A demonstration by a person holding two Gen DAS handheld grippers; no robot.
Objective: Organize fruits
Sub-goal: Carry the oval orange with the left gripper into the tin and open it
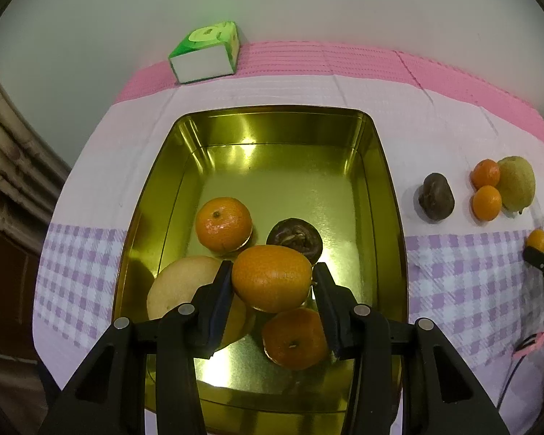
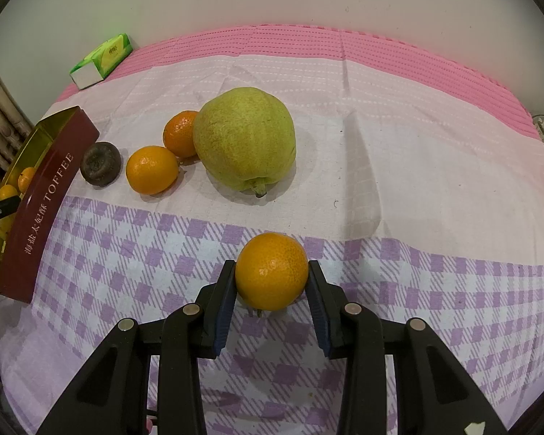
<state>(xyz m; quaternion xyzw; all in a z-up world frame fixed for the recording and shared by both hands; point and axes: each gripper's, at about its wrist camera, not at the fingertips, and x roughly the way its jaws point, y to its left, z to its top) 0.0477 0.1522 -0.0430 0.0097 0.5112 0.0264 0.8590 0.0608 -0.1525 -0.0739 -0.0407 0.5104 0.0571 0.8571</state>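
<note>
Only our left wrist view looks down into the gold rectangular metal tin [image 1: 377, 166], where a round mandarin [image 1: 223, 223], a dark wrinkled fruit [image 1: 295, 237], a pale yellow pear [image 1: 185, 286] and another mandarin [image 1: 294, 339] lie; our right wrist view shows instead the tin's dark red outer wall lettered TOFFEE [image 2: 43, 206]. Our left gripper [image 1: 272, 279] has its fingers partly closed on an oval orange mandarin [image 1: 272, 277], held above the fruit in the tin. Our right gripper [image 2: 271, 273] clasps a round orange mandarin [image 2: 271, 270] between partly closed fingers, over the purple checked part of the cloth-covered worktop [image 2: 435, 166]. On the cloth beside the tin sit a dark brown fruit [image 2: 100, 164], two small mandarins [image 2: 151, 169] and a large green pear [image 2: 244, 141]. A green tissue packet [image 2: 103, 59] lies by the pale wall.
</note>
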